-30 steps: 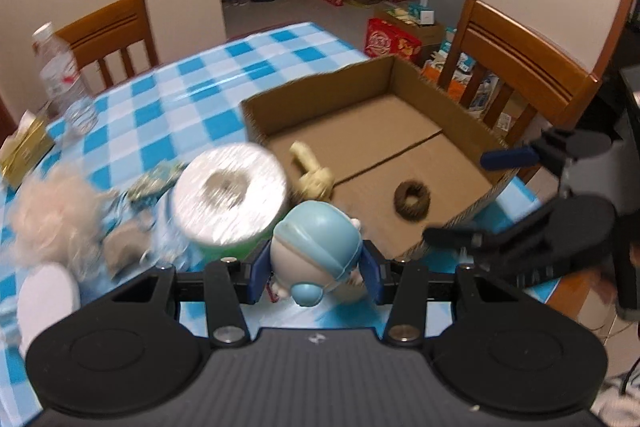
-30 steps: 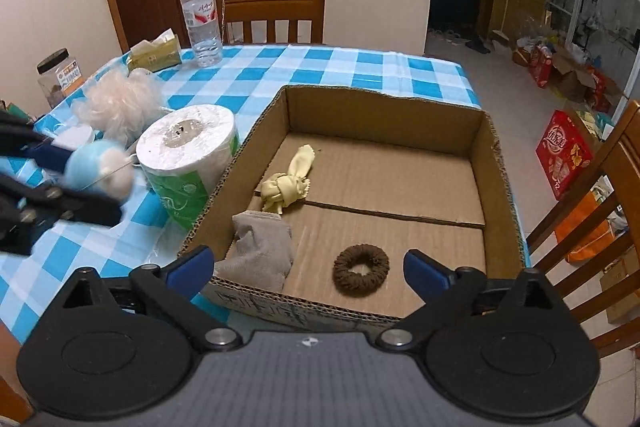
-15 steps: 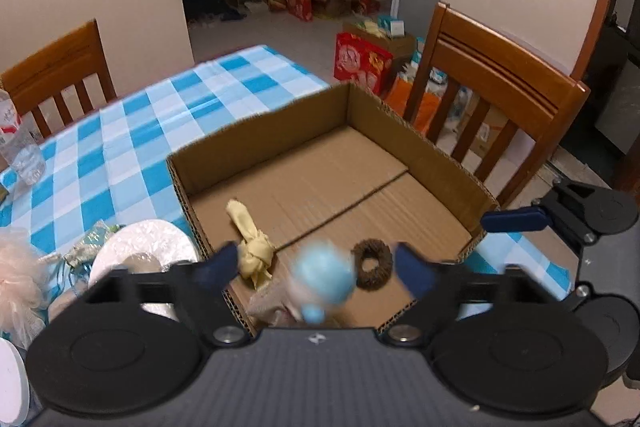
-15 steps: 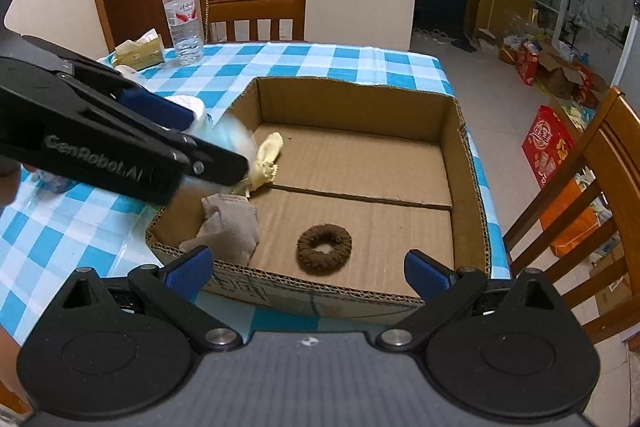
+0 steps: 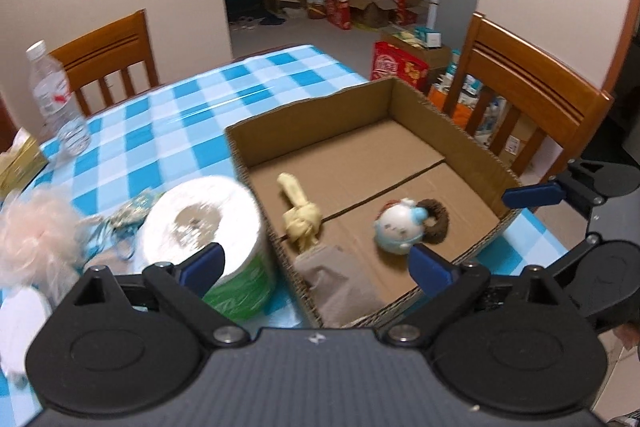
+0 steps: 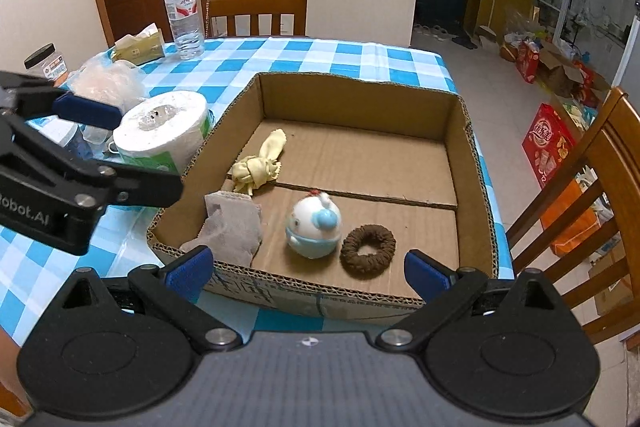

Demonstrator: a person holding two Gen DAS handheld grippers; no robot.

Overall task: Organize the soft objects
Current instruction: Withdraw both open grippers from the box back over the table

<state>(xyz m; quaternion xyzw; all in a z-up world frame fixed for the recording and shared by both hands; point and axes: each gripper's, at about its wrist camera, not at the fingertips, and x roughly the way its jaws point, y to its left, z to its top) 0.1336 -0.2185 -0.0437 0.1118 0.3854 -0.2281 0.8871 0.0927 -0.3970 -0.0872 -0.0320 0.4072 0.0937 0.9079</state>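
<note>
An open cardboard box [image 6: 360, 95] [image 5: 312, 107] sits on the blue checked table. Inside lie a round white and blue plush toy [image 6: 314, 225] [image 5: 400, 227], a brown ring scrunchie [image 6: 368, 247] [image 5: 436, 221], a knotted yellow cloth [image 6: 260, 167] [image 5: 300, 217] and a grey sock [image 6: 234, 227] [image 5: 336, 283]. My left gripper [image 5: 316, 267] is open and empty, above the box's near left corner; it also shows in the right wrist view [image 6: 132, 151]. My right gripper [image 6: 308, 269] is open and empty, at the box's near wall.
Left of the box stand a toilet paper roll [image 6: 162, 131] [image 5: 200, 227], a fluffy pale pompom [image 5: 36, 239] [image 6: 108, 83], a water bottle [image 6: 184, 13], a tissue pack [image 6: 138, 45] and a jar [image 6: 44, 59]. Wooden chairs [image 6: 256, 3] [image 5: 532, 95] stand at the table edges.
My left gripper carried the plush toy over the box, opened and let it go. The toy now lies inside beside the scrunchie. The left gripper has drawn back left.
</note>
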